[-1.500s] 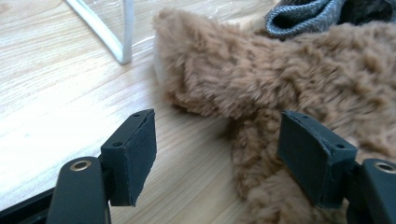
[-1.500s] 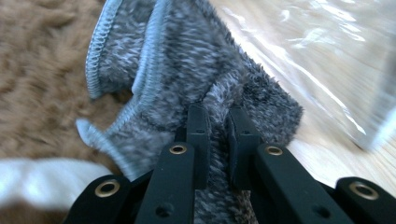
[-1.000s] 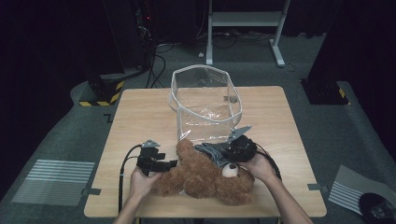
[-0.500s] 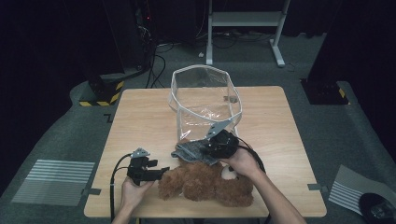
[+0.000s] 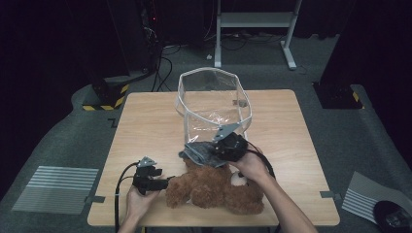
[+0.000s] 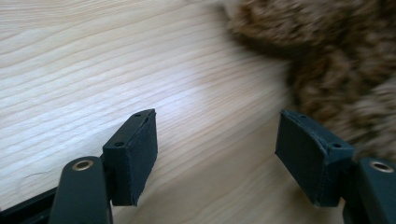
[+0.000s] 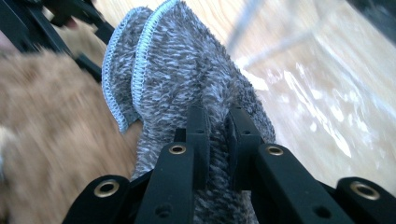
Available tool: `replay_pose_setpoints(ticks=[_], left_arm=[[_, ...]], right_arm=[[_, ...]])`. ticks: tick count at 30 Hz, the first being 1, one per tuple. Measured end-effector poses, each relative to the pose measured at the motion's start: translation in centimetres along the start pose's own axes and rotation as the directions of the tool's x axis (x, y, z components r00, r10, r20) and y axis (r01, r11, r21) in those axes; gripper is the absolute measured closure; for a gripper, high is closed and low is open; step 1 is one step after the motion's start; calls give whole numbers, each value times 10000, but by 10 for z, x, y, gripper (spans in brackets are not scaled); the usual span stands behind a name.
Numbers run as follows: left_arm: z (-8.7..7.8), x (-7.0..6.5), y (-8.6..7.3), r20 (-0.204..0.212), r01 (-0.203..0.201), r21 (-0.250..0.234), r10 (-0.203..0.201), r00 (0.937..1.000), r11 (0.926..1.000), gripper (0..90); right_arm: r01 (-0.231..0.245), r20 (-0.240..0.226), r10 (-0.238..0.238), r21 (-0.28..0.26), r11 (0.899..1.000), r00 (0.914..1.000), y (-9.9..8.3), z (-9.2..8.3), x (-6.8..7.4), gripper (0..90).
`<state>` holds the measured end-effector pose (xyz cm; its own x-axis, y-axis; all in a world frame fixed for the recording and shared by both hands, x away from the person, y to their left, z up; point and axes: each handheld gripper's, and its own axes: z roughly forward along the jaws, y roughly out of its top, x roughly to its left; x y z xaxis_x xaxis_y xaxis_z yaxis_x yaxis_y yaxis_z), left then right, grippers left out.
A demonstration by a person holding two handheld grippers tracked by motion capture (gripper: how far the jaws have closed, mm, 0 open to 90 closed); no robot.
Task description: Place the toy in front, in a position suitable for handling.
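Grey cloth point(image 5: 201, 154): a knitted grey piece with a pale blue stitched hem, pinched between the near-closed jaws of the right gripper point(image 5: 214, 153). A second ago that gripper sat low against the teddy bear's head; it now stands higher and nearer the clear plastic bin point(image 5: 214, 99), with the cloth lifted off the bear. The cloth's long axis runs leftward from the jaws across the table, its free hemmed end toward the left gripper point(image 5: 167, 182), its gripped end just short of the bin's near wall.

Brown teddy bear point(image 5: 214, 187): lying lengthwise along the table's near edge, directly under the cloth.

Left gripper: jaws spread wide with nothing between them, low over bare wood beside the bear's left end; it has drawn back from the bear since the earlier frame.

Wooden table point(image 5: 145, 126): bare to the left of the bin and at the right side; bin open-topped, standing at the middle.
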<state>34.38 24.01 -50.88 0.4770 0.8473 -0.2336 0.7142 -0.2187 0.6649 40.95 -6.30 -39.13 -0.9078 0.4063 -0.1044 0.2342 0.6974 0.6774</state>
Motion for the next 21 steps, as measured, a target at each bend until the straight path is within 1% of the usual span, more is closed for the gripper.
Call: replay_pose_setpoints(ticks=[2,3,4,5,6,8,10,12,13,15,16,17,18,19,20,21], left_arm=[[1,1,-1,-269,-81,33,82,9996,10000,298],[1,1,-2,-329,-64,19,64,9994,10000,298],[2,2,-3,-482,-130,50,132,9987,9999,299],[2,2,-4,-557,-95,60,99,9984,9999,299],[3,3,-4,-647,-149,126,157,9978,9998,299],[2,4,-5,-873,-270,88,276,9958,9996,302],[2,5,-6,-1043,-300,47,303,9941,9995,302],[3,5,-7,-1261,-452,-38,444,9910,9990,303],[3,5,-8,-1324,-491,-78,477,9900,9988,304],[4,4,-9,-1490,-632,-154,602,9870,9979,304],[5,3,-9,-1578,-746,-191,707,9849,9970,304],[5,3,-10,-1622,-776,-226,730,9841,9967,304],[6,2,-11,-1723,-875,-269,816,9817,9958,304],[6,2,-11,-1780,-910,-318,839,9805,9953,304],[7,1,-12,-1858,-988,-356,905,9784,9945,304],[7,0,-13,-1901,-1015,-384,925,9774,9941,304]], right_arm=[[275,-81,-274,88,9996,9996,14,11,6,811],[301,-108,-299,164,9994,9995,18,17,8,811],[217,-169,-213,240,9995,9996,19,22,8,811],[245,-187,-237,442,9987,9995,20,30,8,810],[300,-136,-293,607,9977,9995,20,34,9,810],[404,-1,-406,1038,9938,9992,16,41,9,809],[410,107,-428,1334,9902,9990,10,40,7,807],[150,155,-175,1509,9884,9997,1,35,0,807],[-2,294,-48,1698,9855,9996,-6,32,-4,807],[-114,427,33,1899,9817,9991,-15,27,-9,807],[-263,473,178,1869,9820,9987,-19,24,-11,807],[-306,504,224,1687,9852,9985,-21,19,-12,807],[-337,499,265,1501,9881,9984,-22,15,-11,807],[-388,414,342,1160,9925,9986,-21,11,-10,807],[-392,348,359,971,9945,9987,-20,9,-9,807],[-409,251,388,901,9951,9989,-20,10,-8,806]])
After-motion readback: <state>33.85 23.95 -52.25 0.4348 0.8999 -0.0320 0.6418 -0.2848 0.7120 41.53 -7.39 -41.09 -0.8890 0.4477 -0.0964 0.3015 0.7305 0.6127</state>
